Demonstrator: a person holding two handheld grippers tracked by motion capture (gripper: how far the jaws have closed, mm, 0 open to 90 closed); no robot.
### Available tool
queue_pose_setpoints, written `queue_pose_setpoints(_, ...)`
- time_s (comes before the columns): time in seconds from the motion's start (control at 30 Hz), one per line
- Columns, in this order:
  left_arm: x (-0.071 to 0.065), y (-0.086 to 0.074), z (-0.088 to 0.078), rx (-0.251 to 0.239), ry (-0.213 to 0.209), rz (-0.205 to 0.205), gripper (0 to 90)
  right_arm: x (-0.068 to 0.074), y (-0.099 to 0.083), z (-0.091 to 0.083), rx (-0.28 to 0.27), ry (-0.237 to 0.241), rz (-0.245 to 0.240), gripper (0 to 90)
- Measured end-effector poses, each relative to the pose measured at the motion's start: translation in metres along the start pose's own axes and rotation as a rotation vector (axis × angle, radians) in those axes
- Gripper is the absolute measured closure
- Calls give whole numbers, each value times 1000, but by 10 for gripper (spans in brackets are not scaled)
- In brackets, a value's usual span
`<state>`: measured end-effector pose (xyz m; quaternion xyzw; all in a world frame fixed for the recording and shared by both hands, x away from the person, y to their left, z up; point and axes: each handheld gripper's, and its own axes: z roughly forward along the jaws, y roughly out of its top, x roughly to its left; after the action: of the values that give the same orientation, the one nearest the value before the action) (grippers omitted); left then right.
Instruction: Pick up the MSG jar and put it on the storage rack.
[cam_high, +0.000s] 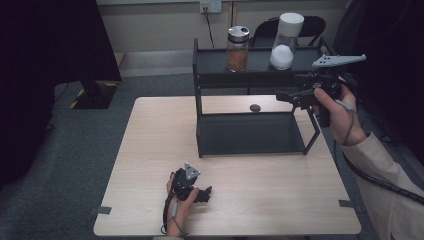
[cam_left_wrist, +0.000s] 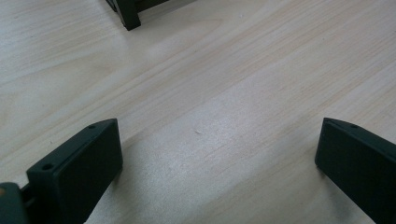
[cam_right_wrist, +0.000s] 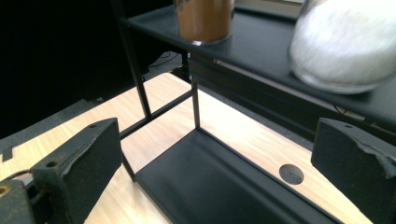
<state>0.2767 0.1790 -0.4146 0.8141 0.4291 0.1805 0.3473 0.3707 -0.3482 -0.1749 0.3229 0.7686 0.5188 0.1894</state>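
A black two-tier rack (cam_high: 250, 134) stands at the back of the light wooden table (cam_high: 150, 150). On its top shelf (cam_right_wrist: 261, 42) are a glass jar of brown powder (cam_high: 237, 49) (cam_right_wrist: 204, 18) with a metal lid and a white-capped container of white powder (cam_high: 285, 42) (cam_right_wrist: 345, 39). My right gripper (cam_high: 282, 96) (cam_right_wrist: 210, 163) hovers at the rack's right end, between the shelves, open and holding nothing. My left gripper (cam_high: 206, 192) (cam_left_wrist: 215, 163) rests low near the table's front edge, open over bare wood.
A small dark round disc (cam_high: 255, 107) (cam_right_wrist: 291, 173) lies on the table behind the rack's lower shelf (cam_right_wrist: 219, 186). A rack foot (cam_left_wrist: 128, 16) shows far ahead of the left gripper. A black chair (cam_high: 295, 27) stands behind the table; a dark screen (cam_high: 50, 45) stands at left.
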Motion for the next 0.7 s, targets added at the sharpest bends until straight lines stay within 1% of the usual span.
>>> queue_pose_setpoints(0.17,0,0,0,2,0,2,0,0,-15,2,12,14,1,5)
queue_pose_setpoints(0.3,0,0,0,2,0,2,0,0,-29,4,11,25,6,4)
queue_pose_setpoints(0.37,0,0,0,2,0,2,0,0,-37,7,13,40,13,6)
queue_pose_setpoints(0.6,0,0,0,2,0,2,0,-2,-61,17,21,54,30,5)
queue_pose_setpoints(0.7,0,0,0,2,0,2,0,-3,-75,20,11,67,50,6)
